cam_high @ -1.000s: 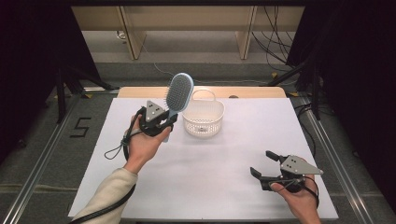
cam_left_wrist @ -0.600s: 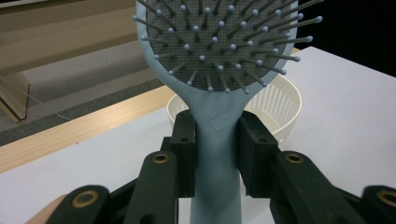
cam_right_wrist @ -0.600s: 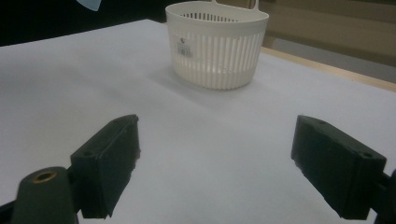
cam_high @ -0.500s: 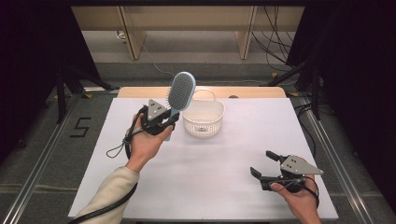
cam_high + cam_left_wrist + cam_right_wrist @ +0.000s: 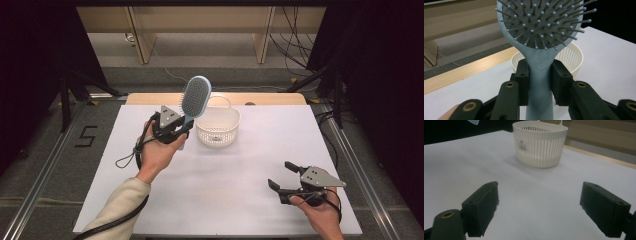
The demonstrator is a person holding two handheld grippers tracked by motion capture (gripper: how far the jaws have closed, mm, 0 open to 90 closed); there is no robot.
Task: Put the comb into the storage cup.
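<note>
Left tool: I have its two black, blocky pads clamped on the neck of a hairbrush, one pad on each side of the handle. Hairbrush: pale blue smooth plastic, oval head, dark grey perforated cushion, thin pins with small ball tips. I hold it upright above the bench, its head raised just left of the basket.

Basket: cream plastic, round, slotted ribbed wall, thin loop handle at the rear rim, small label on the side; it stands on the bench, near its far edge.

Right tool: jaws wide apart, nothing between them, low over the bench's near right part, well apart from the basket.

Bench: flat matte white sheet, pale wood strip along its far edge.
</note>
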